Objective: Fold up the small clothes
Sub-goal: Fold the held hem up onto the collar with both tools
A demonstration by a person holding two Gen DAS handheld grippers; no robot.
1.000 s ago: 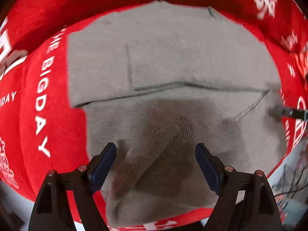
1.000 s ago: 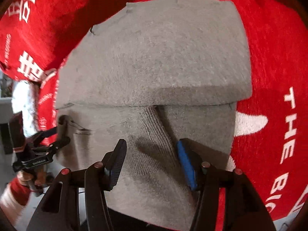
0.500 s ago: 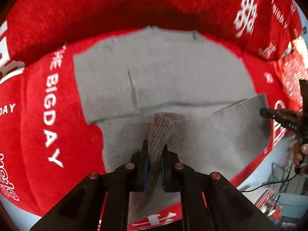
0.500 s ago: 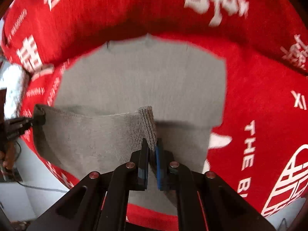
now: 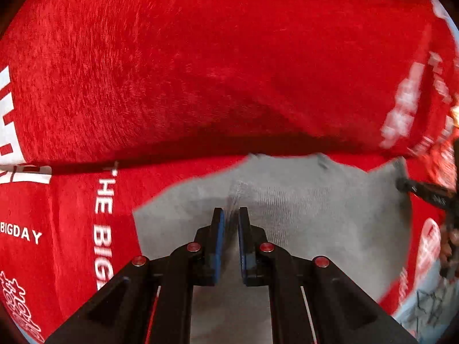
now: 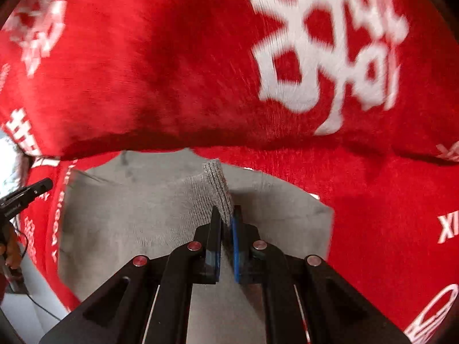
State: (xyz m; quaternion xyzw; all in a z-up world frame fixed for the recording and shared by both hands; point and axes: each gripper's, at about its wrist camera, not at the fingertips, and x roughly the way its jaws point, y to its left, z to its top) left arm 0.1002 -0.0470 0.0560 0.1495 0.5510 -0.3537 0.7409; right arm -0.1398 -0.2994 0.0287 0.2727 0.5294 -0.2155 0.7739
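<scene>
A grey knitted sweater [image 5: 315, 215] [image 6: 143, 215] lies on a red cloth with white lettering. My left gripper [image 5: 229, 215] is shut on the ribbed hem, which stands up between its blue pads. My right gripper [image 6: 227, 215] is shut on the other end of the same ribbed hem [image 6: 219, 189], lifted off the cloth. Both hold the hem over the sweater's far part, close to the neckline. The right gripper [image 5: 424, 192] shows at the right edge of the left wrist view; the left gripper [image 6: 25, 195] shows at the left edge of the right wrist view.
The red cloth [image 5: 200, 71] [image 6: 172, 71] rises in a fold just behind the sweater. A person's hand [image 6: 8, 249] holds the left gripper's handle. A pale floor with a cable [image 6: 37, 304] lies beyond the cloth's edge.
Both grippers closed on the sweater's hem, lifted it and carried it away from the near edge toward the neckline. More of the red cloth behind the sweater now fills both views.
</scene>
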